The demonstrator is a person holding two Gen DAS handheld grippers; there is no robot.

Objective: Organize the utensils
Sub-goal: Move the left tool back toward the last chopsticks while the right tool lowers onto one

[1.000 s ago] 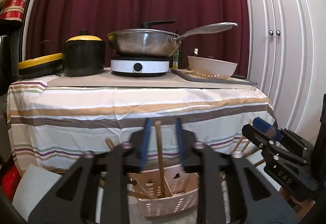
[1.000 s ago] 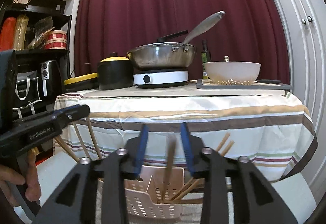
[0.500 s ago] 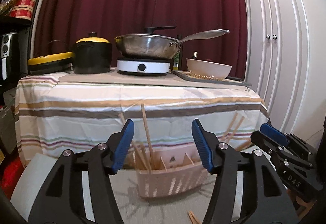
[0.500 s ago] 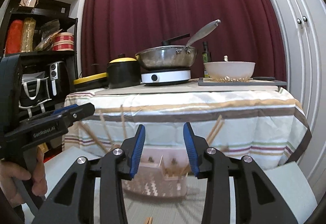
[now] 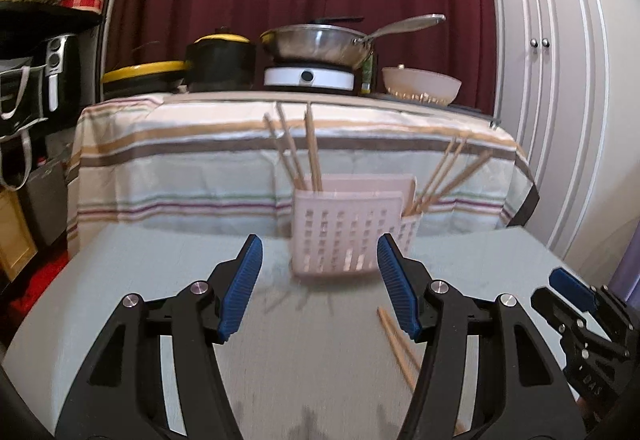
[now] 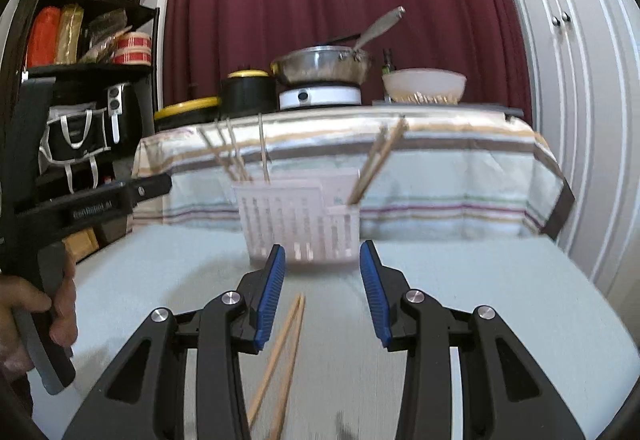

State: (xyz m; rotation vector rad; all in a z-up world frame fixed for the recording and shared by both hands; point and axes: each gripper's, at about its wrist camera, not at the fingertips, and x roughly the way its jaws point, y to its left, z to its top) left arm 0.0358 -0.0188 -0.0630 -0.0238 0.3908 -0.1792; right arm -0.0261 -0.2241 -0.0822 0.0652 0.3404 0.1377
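Left wrist view, pink basket [image 5: 344, 236] holding chopsticks [image 5: 310, 151], both grippers' fingers [image 5: 240, 288] spread, empty.

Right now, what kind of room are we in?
Probably a home kitchen corner: a steel pan sits on a small cooker, and chopsticks stand in a pink utensil basket on the grey table.

Both wrist cameras sit low over the grey table [image 5: 160, 280], looking forward between their own fingers at the nearby pink utensil basket [image 5: 344, 232] mid-frame. Each also shares the striped counter and maroon curtain behind; the left view catches the right gripper [image 5: 576, 296] at lower right.
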